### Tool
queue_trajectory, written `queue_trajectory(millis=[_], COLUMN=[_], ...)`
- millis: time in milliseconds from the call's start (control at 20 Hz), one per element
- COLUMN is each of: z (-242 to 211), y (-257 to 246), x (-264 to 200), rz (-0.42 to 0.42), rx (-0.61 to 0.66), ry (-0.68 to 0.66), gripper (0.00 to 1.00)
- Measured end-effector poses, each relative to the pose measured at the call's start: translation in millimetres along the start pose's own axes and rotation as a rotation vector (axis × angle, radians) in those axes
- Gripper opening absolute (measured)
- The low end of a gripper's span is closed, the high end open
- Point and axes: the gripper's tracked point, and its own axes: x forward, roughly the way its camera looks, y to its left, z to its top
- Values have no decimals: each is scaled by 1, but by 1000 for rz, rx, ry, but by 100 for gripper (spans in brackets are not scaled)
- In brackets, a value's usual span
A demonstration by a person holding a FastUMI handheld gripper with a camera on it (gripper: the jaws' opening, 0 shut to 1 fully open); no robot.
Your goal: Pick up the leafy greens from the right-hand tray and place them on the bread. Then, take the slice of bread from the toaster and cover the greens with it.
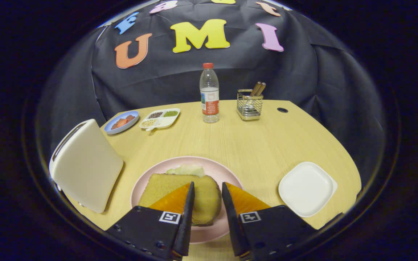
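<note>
Pale wooden table [252, 145]: gripper [208, 192] fingers parted, holding nothing, straddling tan bread slice [180, 195] on pink round plate [223, 172]; green lettuce leaf [186, 169] protrudes just beyond.

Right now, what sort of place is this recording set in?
Likely a staged kitchen-table booth: a wooden table before black cloth, with a toaster, a pink plate of bread and greens, and a water bottle. The claw hovers open over the bread.

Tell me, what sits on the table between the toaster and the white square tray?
In the gripper view, the pink plate lies between the toaster and the white tray, carrying bread over greens. The open tongs hover above the bread.
</note>
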Motion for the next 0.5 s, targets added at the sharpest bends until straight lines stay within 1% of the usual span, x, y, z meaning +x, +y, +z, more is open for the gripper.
queue_trajectory(millis=[100, 150, 300, 400, 500], z=[3, 7, 15, 22, 29], y=[2, 2, 2, 0, 0], x=[-8, -14, -45, -70, -99], rz=[10, 16, 38, 36, 37], rx=[2, 16, 37, 36, 28], ry=[-29, -48, -110, -163, -220], gripper=[55, 58, 81, 86, 89])
